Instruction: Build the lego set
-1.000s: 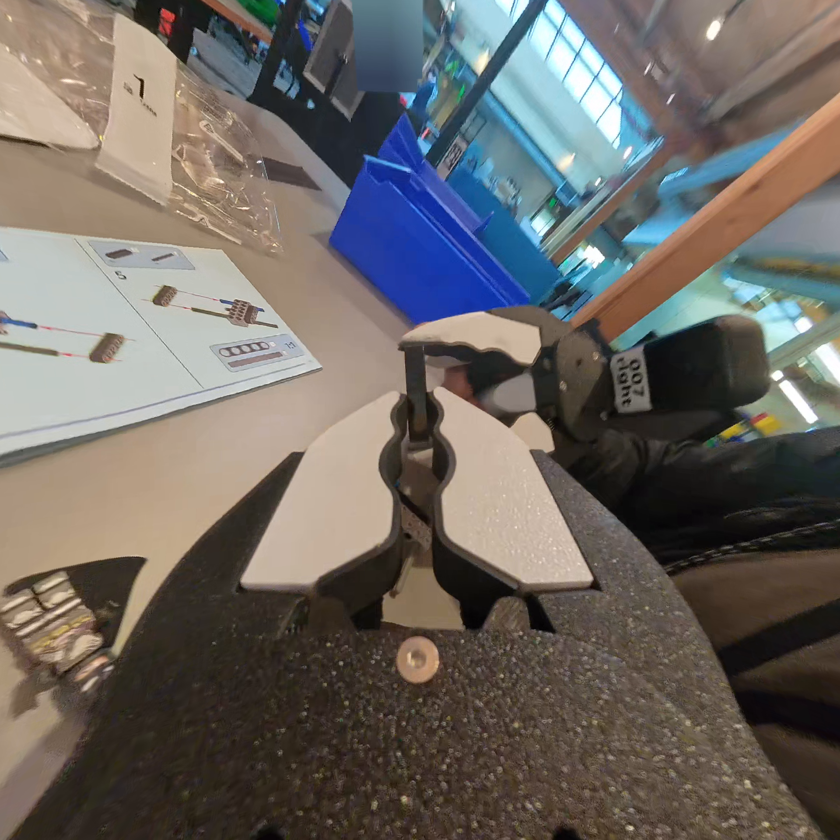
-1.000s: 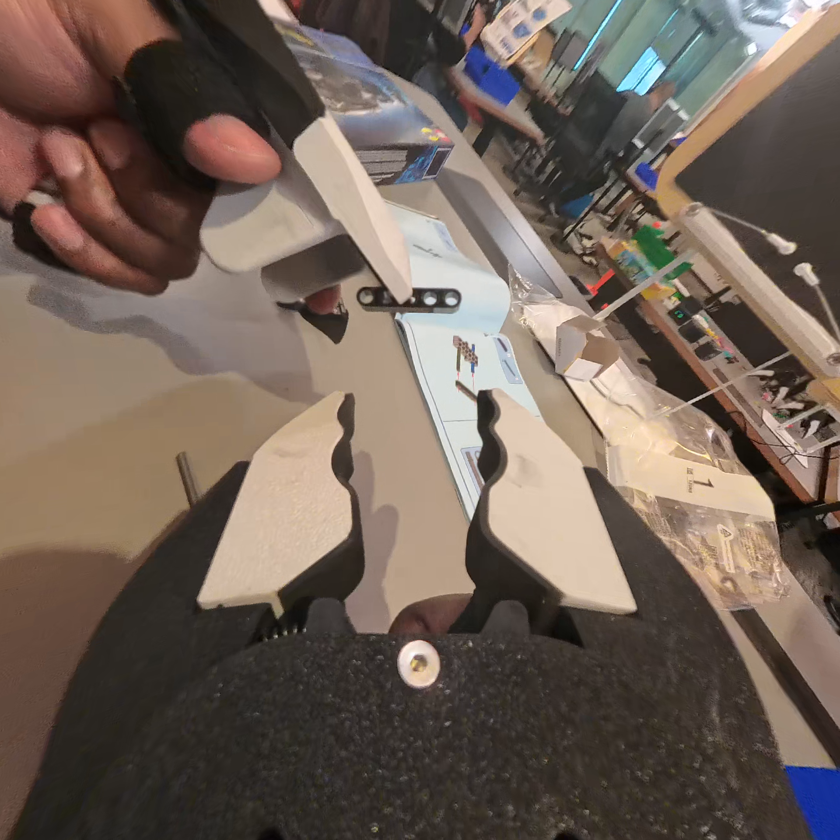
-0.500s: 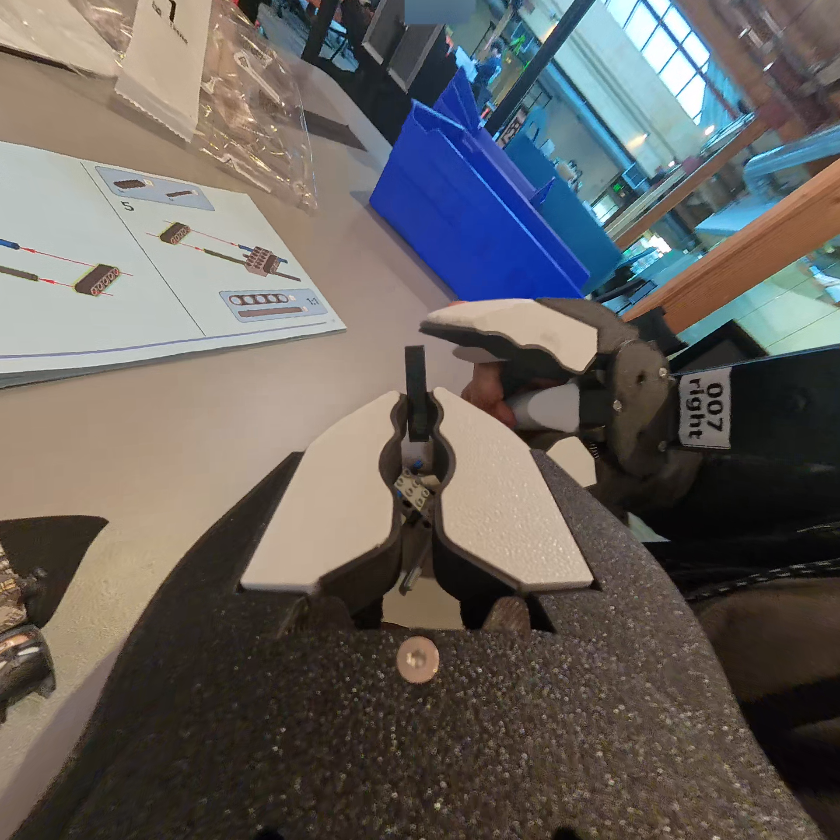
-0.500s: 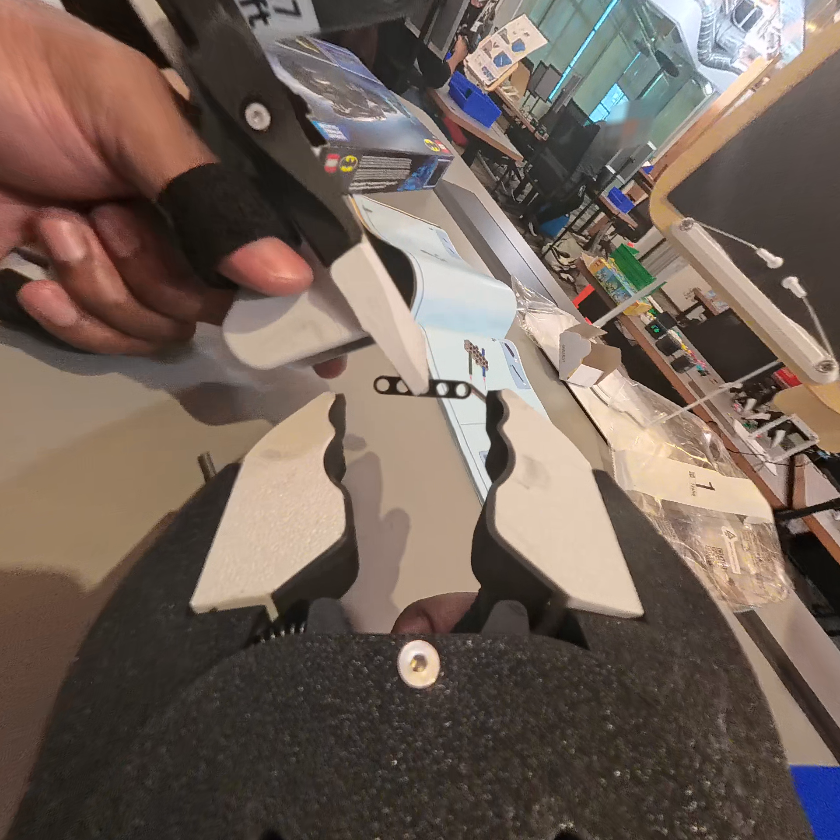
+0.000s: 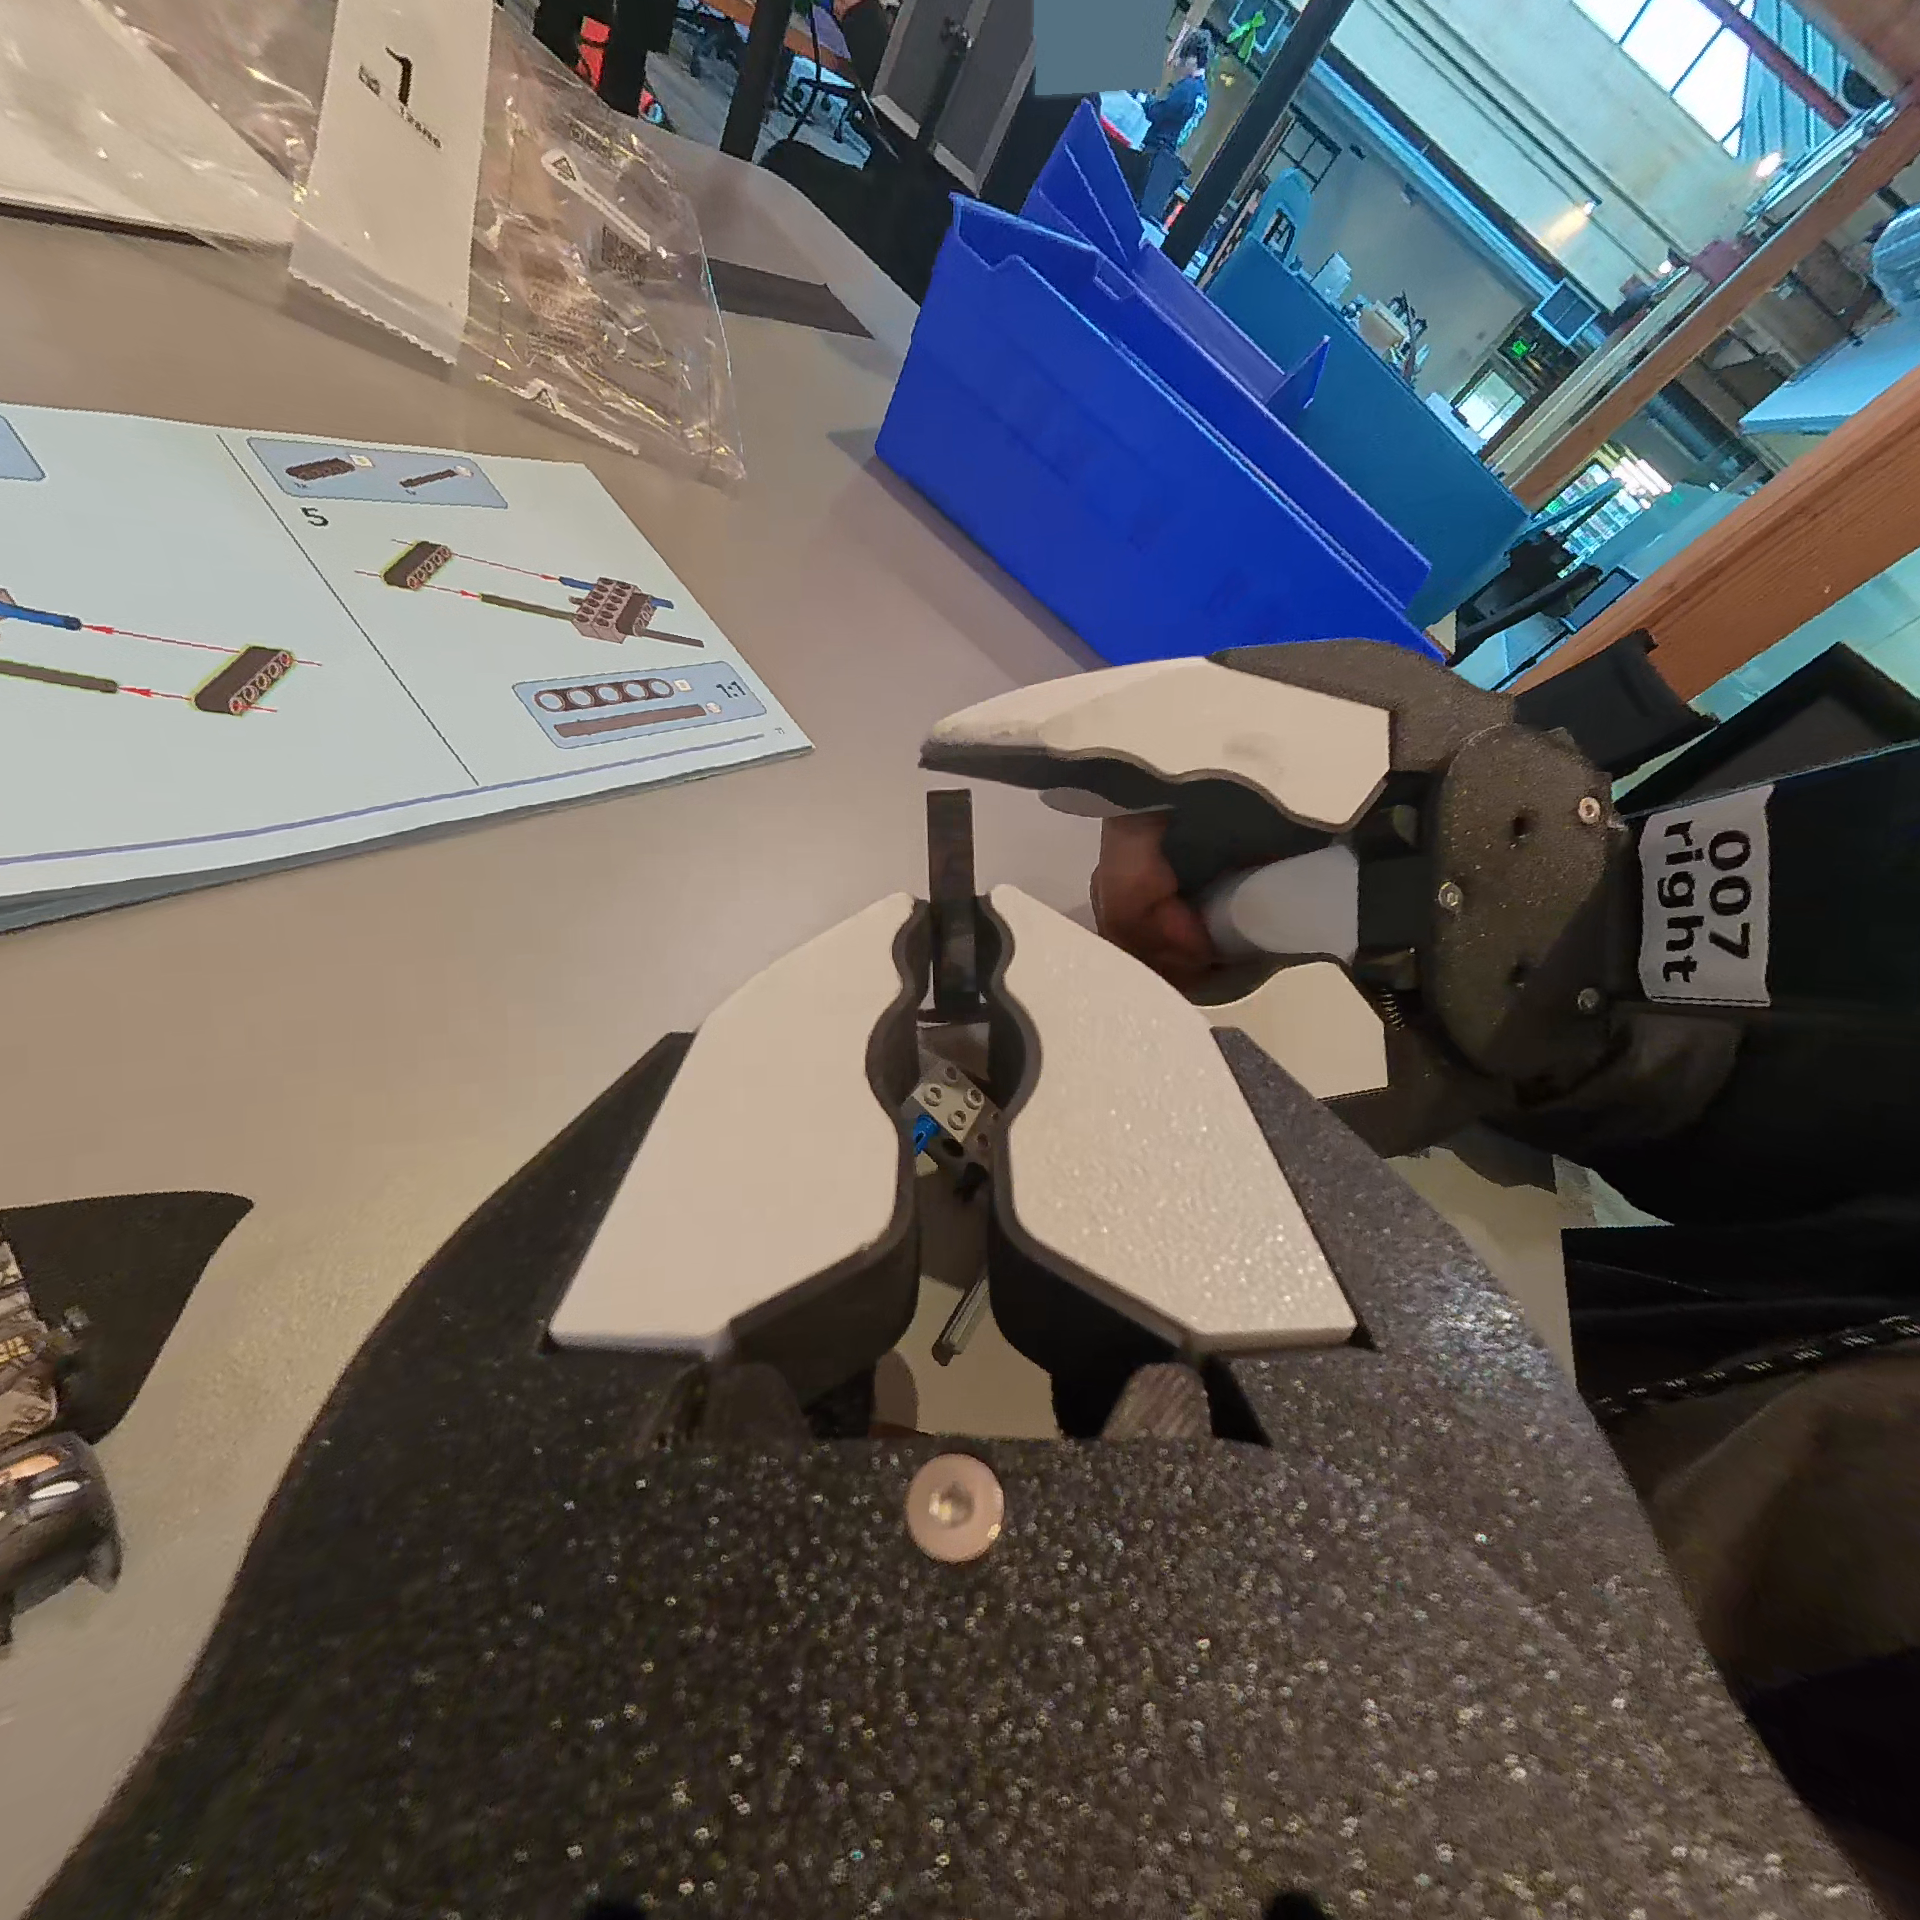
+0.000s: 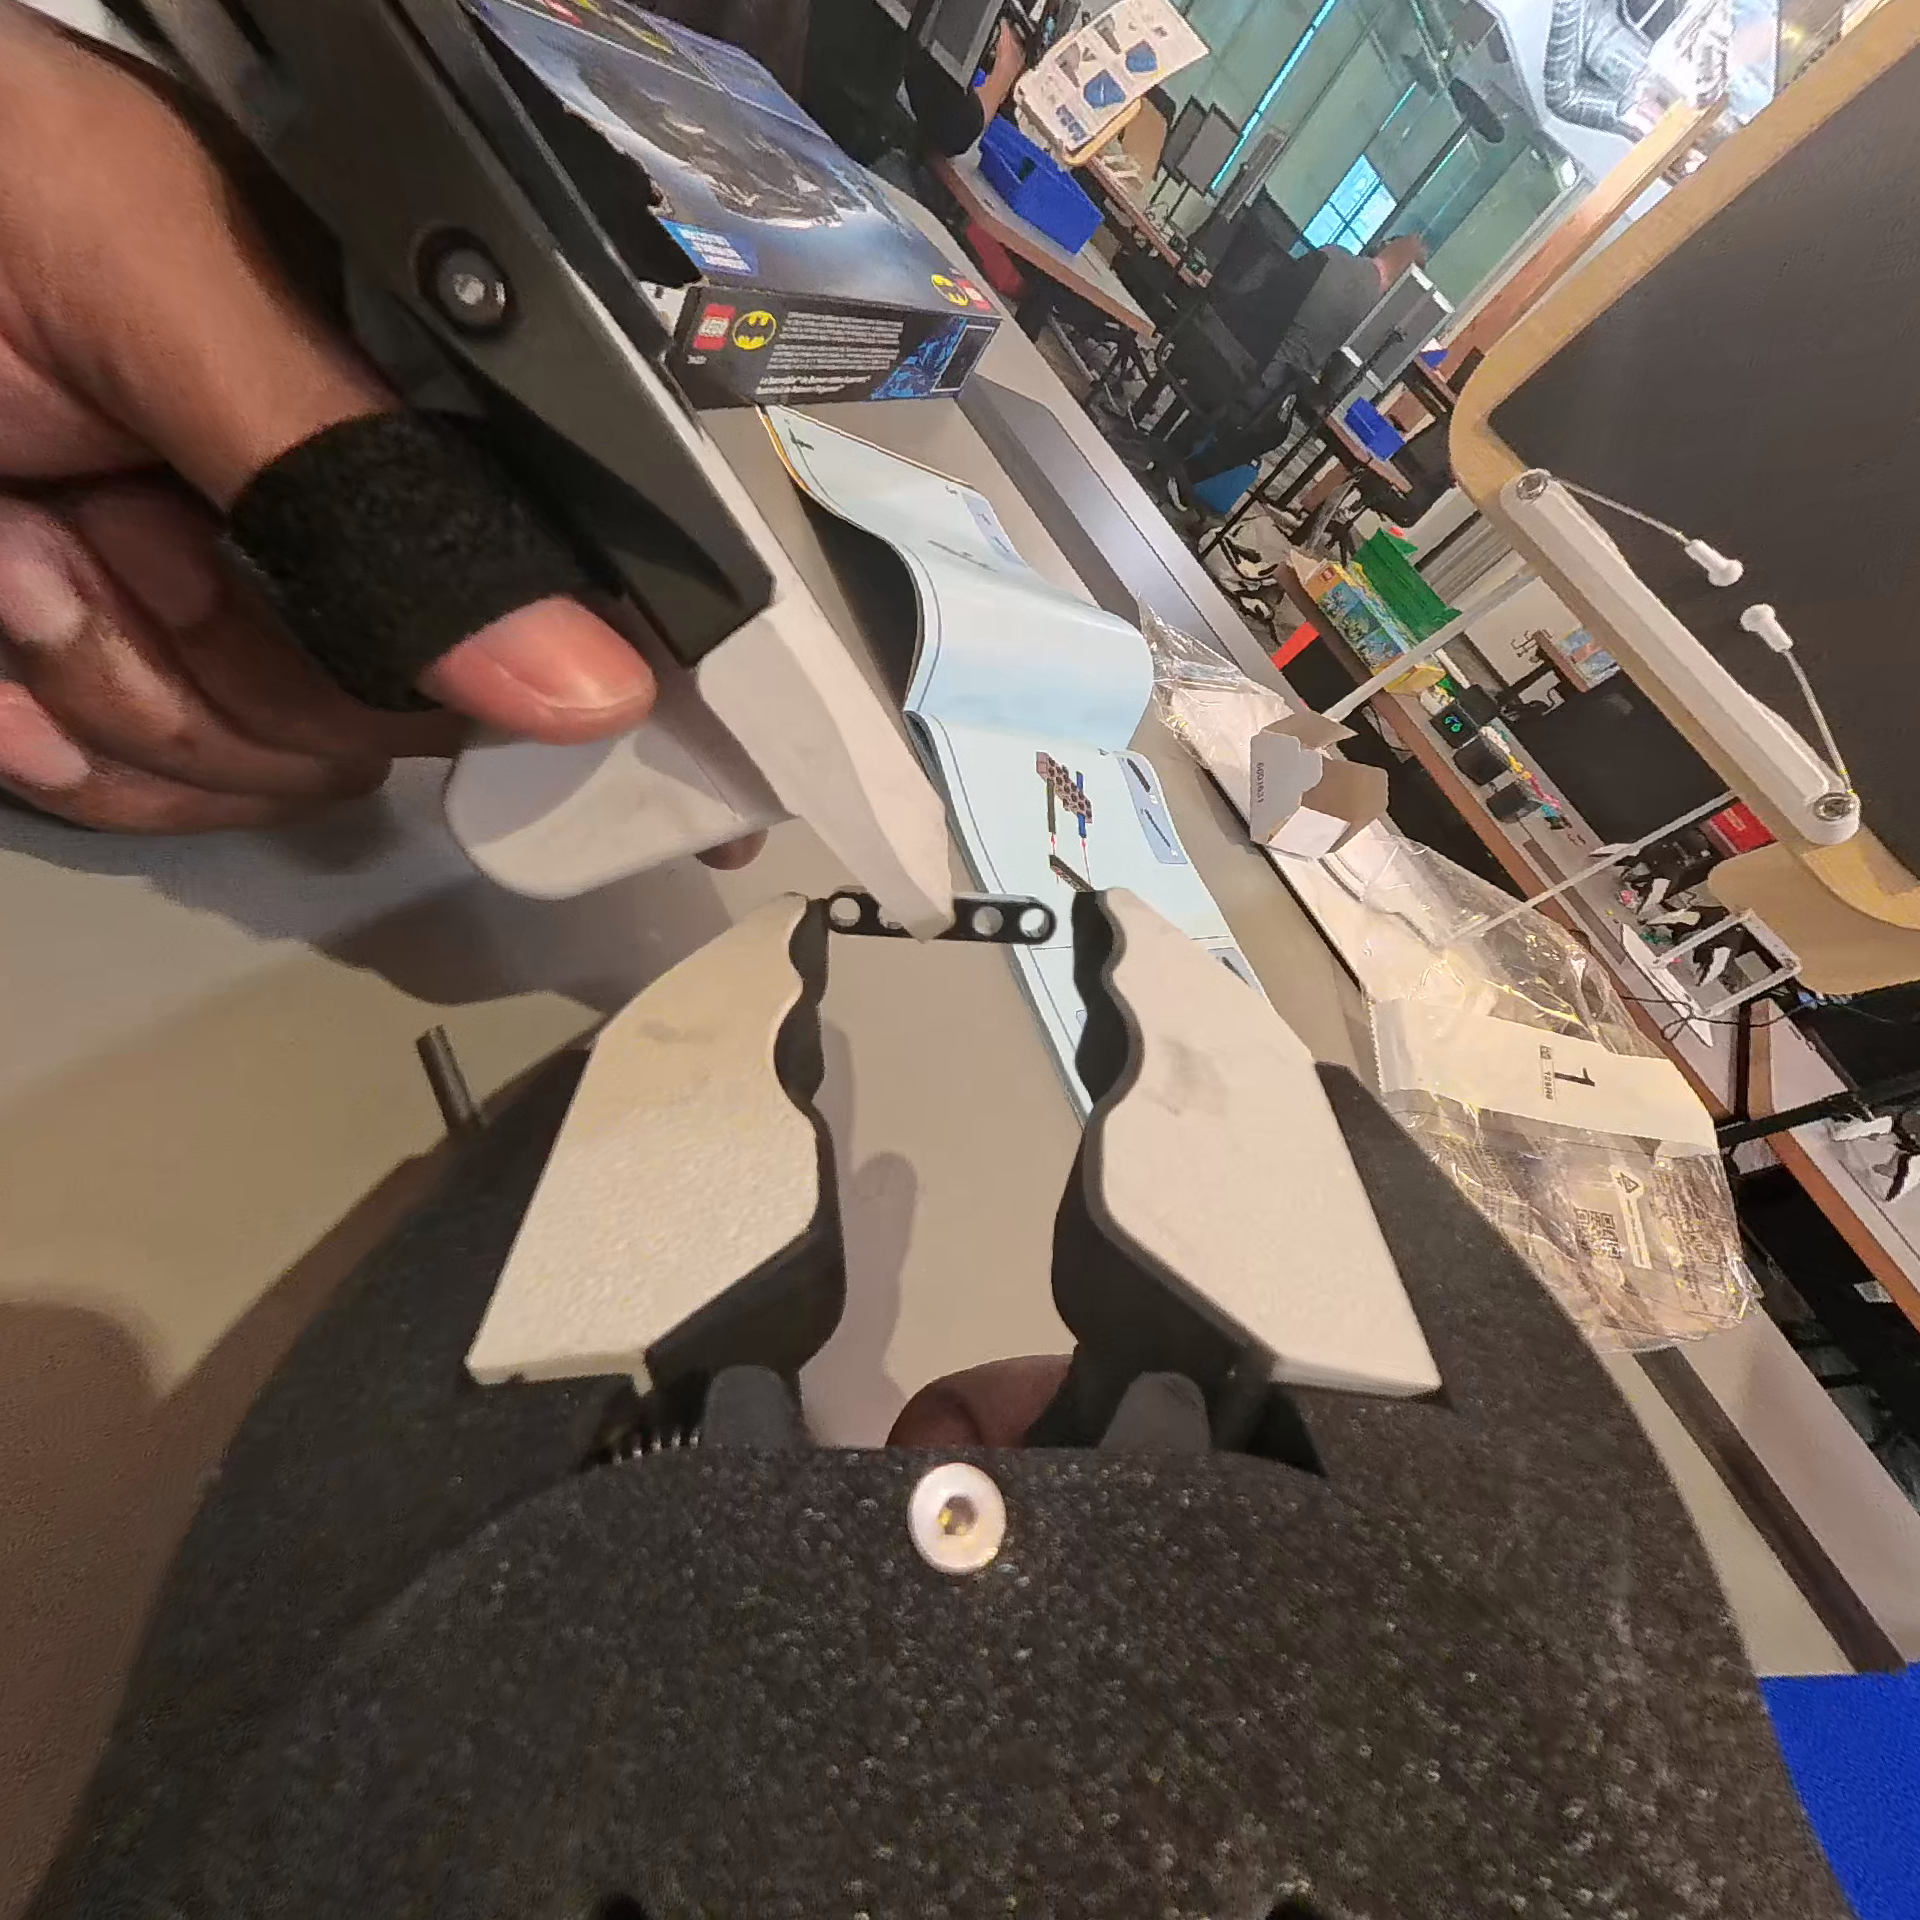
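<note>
My left gripper [image 5: 951, 914] is nearly closed, and its two pads press on one thin black beam [image 5: 951, 862] with a row of round holes. The beam stands out past the fingertips, above the bench [image 5: 520, 987] near its right edge. My right gripper [image 6: 940, 914] is half open and holds nothing. Its tips sit at the two ends of the same beam [image 6: 997, 920]; one seems to touch the near end, but I cannot tell this for sure.

I judge the beam to be light, stiff plastic with smooth, slippery faces. It will twist easily if taken at one end only, so the flat faces near the middle seem the best place to hold.

I count one beam, one open booklet [image 5: 364, 644], one dark box [image 6: 821, 312], one small grey pin [image 6: 445, 1070], two clear bags [image 5: 582, 281] and one blue bin [image 5: 1122, 478]. Some small parts [image 5: 951, 1117] lie below my left gripper; their number I cannot tell.
</note>
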